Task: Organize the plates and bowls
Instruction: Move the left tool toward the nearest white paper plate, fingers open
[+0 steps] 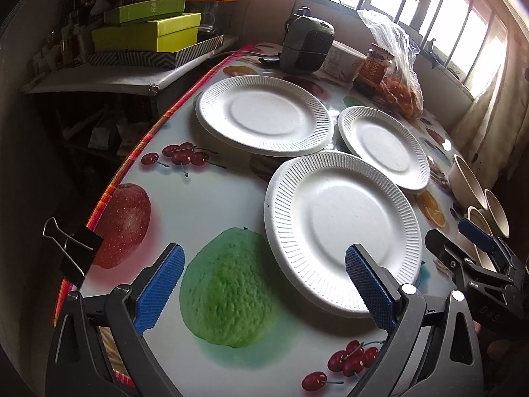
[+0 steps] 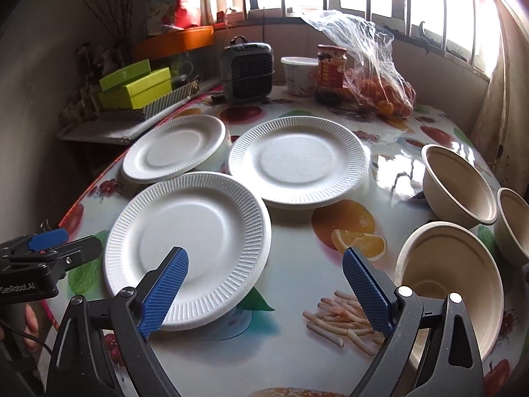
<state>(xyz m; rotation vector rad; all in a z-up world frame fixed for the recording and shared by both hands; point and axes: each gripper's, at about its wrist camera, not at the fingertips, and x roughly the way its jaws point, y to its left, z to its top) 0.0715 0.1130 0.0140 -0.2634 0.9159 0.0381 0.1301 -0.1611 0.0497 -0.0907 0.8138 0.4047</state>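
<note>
Three white paper plates lie on the fruit-print table: a near plate, one at the far left, and another beside it. Three beige paper bowls stand on the right; two show in the left wrist view. My left gripper is open above the table's front, its right finger over the near plate's rim. My right gripper is open between the near plate and the nearest bowl, holding nothing.
At the table's back stand a grey heater, a white tub, a red jar and a plastic bag of oranges. Green boxes sit on a side shelf. A binder clip grips the table's left edge.
</note>
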